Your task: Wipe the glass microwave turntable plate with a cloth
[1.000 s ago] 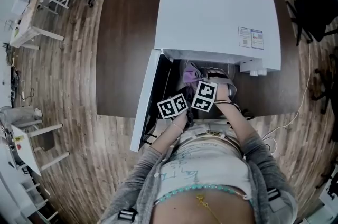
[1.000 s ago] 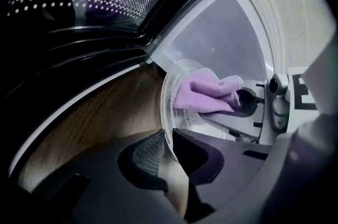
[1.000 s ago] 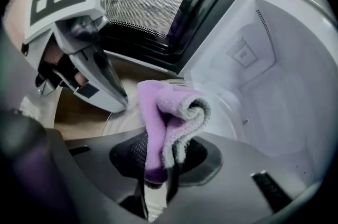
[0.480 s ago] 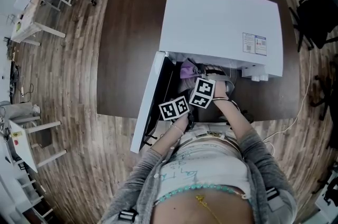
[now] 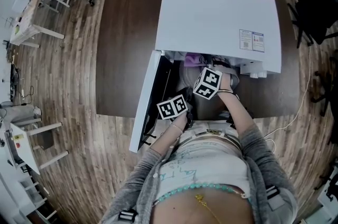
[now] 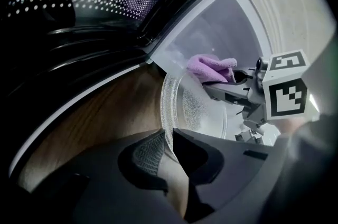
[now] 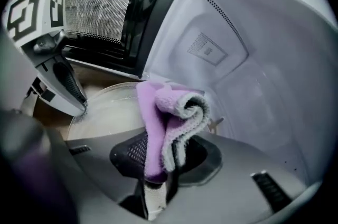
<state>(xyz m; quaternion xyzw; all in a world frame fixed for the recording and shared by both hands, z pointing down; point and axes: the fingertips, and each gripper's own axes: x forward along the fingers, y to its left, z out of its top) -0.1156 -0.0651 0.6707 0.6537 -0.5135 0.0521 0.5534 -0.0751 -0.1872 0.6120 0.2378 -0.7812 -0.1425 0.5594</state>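
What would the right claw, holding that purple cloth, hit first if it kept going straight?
Probably the microwave's white inner wall, with the cloth touching first; the glass plate lies just left. Depth is unclear.

The plate [image 6: 195,112] is clear glossy glass with a fine pebbled grain. The cloth [image 7: 171,117] is soft, fuzzy purple pile, paler on its back. The microwave [image 5: 216,17] has a smooth white casing; beneath it the table [image 5: 124,33] is dark matt wood.
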